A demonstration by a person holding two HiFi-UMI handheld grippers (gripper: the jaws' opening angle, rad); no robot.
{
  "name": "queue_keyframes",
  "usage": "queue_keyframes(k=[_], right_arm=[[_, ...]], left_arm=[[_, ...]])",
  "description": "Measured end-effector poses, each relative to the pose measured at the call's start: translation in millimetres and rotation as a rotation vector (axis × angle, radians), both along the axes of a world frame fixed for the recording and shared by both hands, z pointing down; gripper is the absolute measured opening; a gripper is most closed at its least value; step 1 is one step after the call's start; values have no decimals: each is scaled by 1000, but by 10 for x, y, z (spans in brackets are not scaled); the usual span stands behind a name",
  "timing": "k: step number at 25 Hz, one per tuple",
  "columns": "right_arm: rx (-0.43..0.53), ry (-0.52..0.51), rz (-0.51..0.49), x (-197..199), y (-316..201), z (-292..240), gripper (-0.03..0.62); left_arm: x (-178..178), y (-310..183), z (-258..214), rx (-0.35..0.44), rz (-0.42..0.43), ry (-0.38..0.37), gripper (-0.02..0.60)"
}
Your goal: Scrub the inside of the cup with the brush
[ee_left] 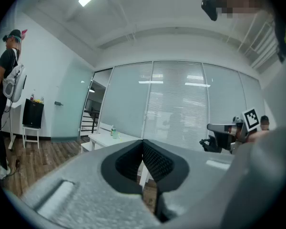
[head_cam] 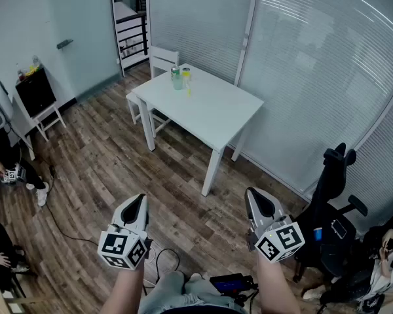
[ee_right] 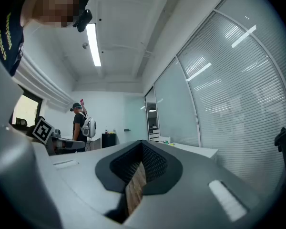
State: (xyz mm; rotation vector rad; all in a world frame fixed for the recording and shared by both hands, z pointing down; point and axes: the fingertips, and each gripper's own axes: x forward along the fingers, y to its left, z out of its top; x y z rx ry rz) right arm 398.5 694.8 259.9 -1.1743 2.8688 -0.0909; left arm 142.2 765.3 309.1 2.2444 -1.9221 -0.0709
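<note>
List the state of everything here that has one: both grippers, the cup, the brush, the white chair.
left gripper: shut, empty, held level, well short of the table.
right gripper: shut, empty, held level.
cup: upright on the table's far corner, untouched.
brush: beside the cup, untouched; pose too small to tell.
white chair: upright at the table's far side, empty.
</note>
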Motion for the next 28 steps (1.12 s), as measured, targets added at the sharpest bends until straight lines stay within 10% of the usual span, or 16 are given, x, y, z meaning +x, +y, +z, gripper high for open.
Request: queue_keyframes(k=[28], right_arm=[[-13, -12, -85, -76, -373, 46, 3]], left_arm=[[141, -316, -59, 31, -30, -42, 0]])
